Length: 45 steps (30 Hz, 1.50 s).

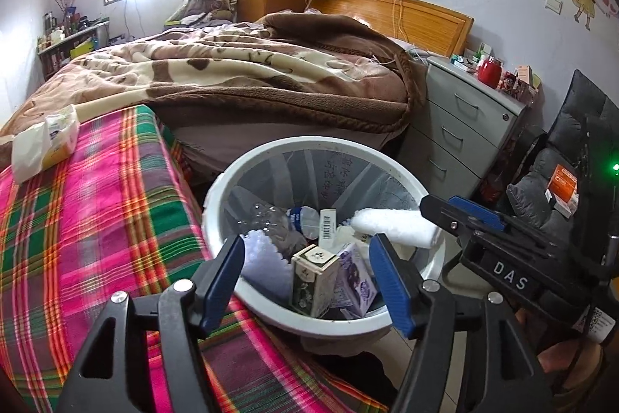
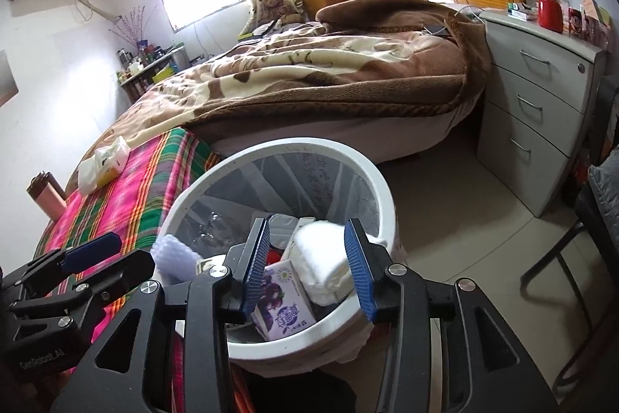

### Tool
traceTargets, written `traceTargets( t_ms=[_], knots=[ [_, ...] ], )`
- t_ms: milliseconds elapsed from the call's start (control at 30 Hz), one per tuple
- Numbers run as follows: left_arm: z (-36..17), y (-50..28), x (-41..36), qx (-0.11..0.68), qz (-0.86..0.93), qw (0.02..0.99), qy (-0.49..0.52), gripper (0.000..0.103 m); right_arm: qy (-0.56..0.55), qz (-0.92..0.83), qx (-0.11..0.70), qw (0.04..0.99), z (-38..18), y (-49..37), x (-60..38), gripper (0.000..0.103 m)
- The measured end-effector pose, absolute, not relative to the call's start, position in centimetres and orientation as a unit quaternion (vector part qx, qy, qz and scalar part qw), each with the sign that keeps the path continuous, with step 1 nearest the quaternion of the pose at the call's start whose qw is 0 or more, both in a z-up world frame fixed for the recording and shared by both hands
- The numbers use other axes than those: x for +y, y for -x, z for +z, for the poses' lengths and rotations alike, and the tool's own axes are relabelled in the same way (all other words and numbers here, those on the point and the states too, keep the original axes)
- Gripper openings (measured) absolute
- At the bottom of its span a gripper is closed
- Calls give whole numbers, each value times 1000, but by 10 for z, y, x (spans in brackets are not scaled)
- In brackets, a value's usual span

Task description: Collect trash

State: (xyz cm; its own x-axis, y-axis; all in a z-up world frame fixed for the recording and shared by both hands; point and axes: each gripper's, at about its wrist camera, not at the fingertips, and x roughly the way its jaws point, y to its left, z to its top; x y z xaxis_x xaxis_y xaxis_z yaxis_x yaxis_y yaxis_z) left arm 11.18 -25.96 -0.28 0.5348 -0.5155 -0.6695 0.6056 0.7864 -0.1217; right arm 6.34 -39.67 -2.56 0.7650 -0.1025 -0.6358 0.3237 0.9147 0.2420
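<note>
Both left gripper point(image 1: 309, 273) and right gripper point(image 2: 305, 266) open, empty over half-full round white plastic bin point(image 1: 216, 196); yellow-white tissue pack point(image 1: 50, 142) at ten o'clock likely left.

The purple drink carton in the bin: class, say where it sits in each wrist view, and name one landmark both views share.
Left wrist view: purple drink carton lower centre, just left of the right blue finger.
Right wrist view: purple drink carton lower centre, at the bin's near side.
Shared landmark: white bin.
</note>
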Motion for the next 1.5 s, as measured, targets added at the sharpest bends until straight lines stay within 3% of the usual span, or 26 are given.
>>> traceTargets(
  t_ms=[167, 500, 667, 1500],
  knots=[
    [-1, -105, -247, 358, -312, 878, -58, 73, -161, -113, 312, 929, -18, -58, -387, 50],
    [11, -81, -212, 323, -273, 904, -58, 77, -126, -112, 284, 944, -3, -38, -358, 52],
    [11, -66, -197, 316, -255, 912, -59, 80, -102, -105, 271, 951, 3, -27, -339, 61],
    [10, -17, -138, 260, -173, 949, -43, 81, -85, -93, 249, 960, -2, 3, -284, 63]
  ],
)
